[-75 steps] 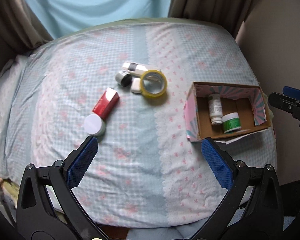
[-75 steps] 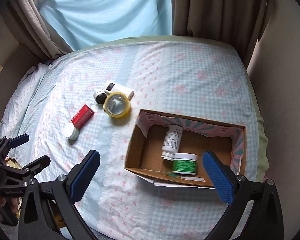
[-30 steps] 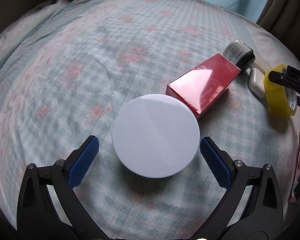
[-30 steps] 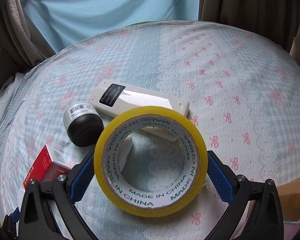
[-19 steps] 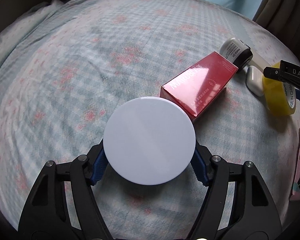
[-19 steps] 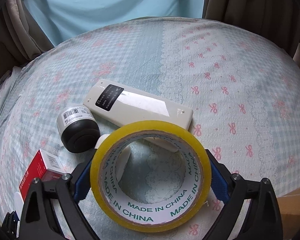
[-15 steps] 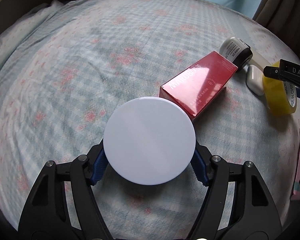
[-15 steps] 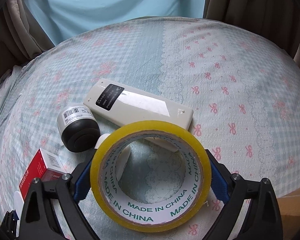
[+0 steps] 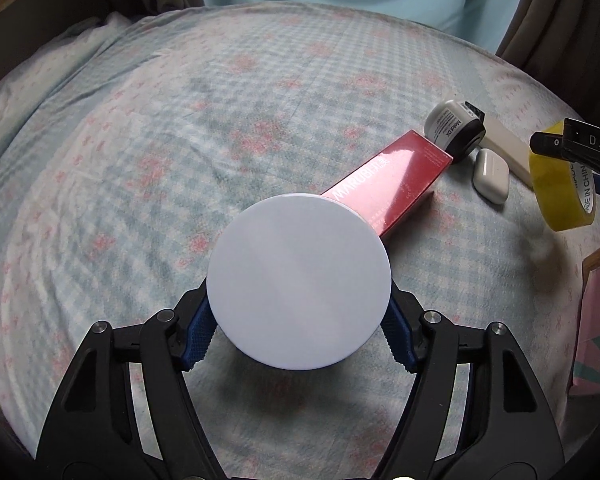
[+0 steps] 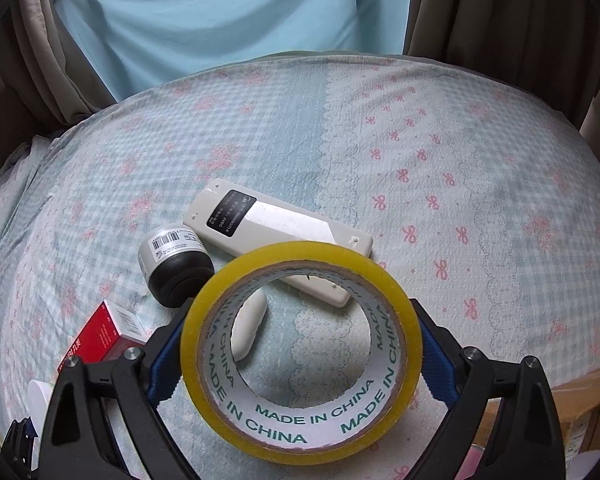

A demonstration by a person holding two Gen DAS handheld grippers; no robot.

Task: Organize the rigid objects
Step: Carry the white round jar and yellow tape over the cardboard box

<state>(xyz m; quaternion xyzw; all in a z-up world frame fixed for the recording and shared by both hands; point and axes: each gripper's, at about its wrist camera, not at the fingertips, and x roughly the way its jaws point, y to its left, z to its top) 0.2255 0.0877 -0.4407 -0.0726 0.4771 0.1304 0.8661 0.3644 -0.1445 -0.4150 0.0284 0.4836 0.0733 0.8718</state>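
My left gripper is shut on a white round jar and holds it lifted above the bed, over the near end of a red box. My right gripper is shut on a yellow tape roll, raised off the bed; the roll also shows in the left wrist view. On the bed lie a black-capped jar, a white remote and a small white earbud case. The red box also shows in the right wrist view.
The bed has a blue checked sheet with pink bows. A cardboard box edge sits at the lower right of the right wrist view, and its pink side at the right edge of the left wrist view. Curtains hang behind.
Both grippers closed about half a second ago, the left on the white jar and the right on the tape roll. Since then both objects have risen off the bed.
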